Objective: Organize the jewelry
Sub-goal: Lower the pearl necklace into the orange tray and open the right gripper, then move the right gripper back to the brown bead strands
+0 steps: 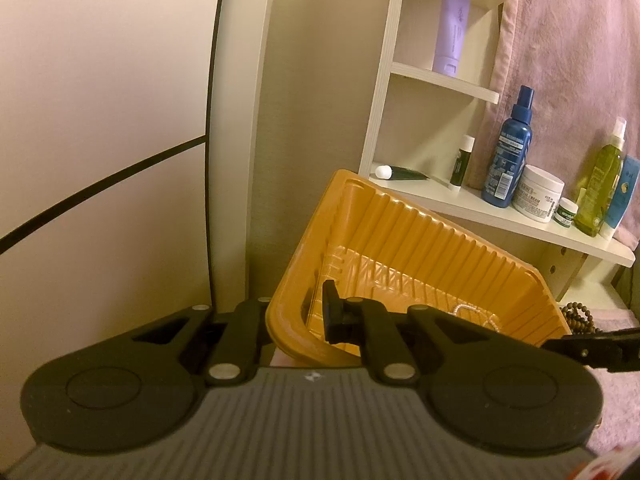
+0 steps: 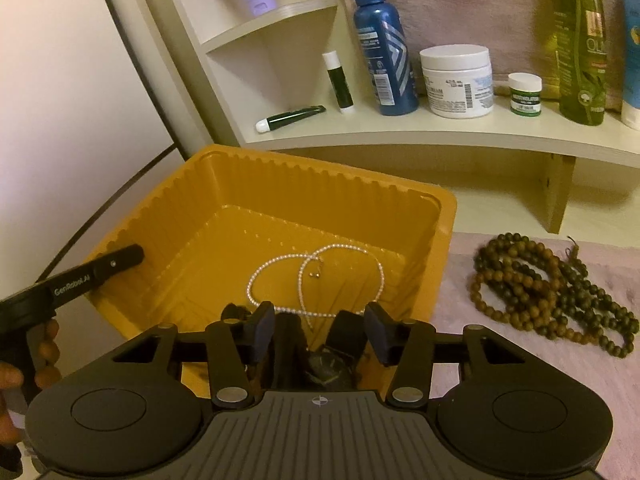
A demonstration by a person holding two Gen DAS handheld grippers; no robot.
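left gripper [image 2: 120,258]: black, white "GenRobot.AI" lettering | right gripper [image 2: 318,332]: black, silver screws, ribbed grey body

The left gripper's [image 1: 297,312] left finger was hidden behind the orange tray's [image 1: 400,216] wall. The dark watch [image 2: 328,364] between the right gripper's fingers [image 2: 260,330] was mostly hidden and blurred.

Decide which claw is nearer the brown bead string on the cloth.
Right. The right claw is open over the tray's near edge, with the beads just to its right. The left claw grips the tray's far-left rim.
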